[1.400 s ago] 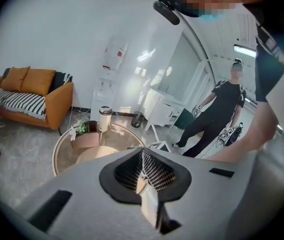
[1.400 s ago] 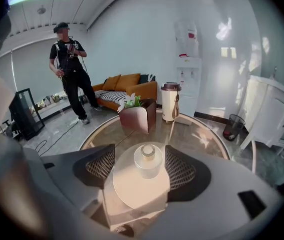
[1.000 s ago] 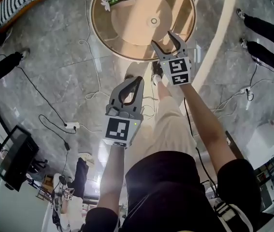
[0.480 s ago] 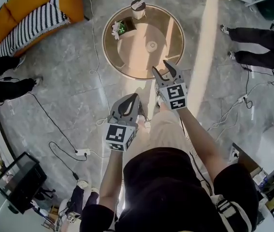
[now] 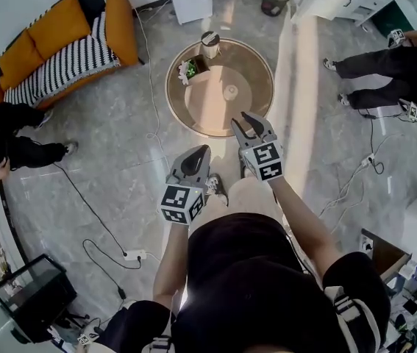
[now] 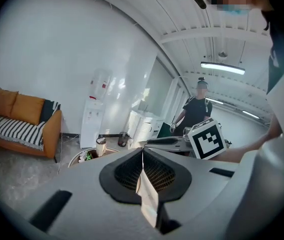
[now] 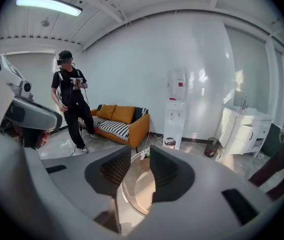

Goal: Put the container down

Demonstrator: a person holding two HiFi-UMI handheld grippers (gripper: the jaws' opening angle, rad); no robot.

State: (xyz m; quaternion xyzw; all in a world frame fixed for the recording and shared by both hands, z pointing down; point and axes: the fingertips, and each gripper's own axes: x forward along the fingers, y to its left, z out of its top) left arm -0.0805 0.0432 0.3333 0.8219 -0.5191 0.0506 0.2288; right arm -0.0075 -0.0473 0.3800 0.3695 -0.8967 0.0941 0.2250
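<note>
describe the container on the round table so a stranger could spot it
Find the round wooden table near the orange sofa. The container stands at its far rim: a pale upright cylinder with a dark top, unlike the leafy green plant next to it.

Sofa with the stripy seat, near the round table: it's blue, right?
No. The fabric sofa with the black-and-white striped seat is orange, not blue, as the head view shows. It does stand near the round tan table.
</note>
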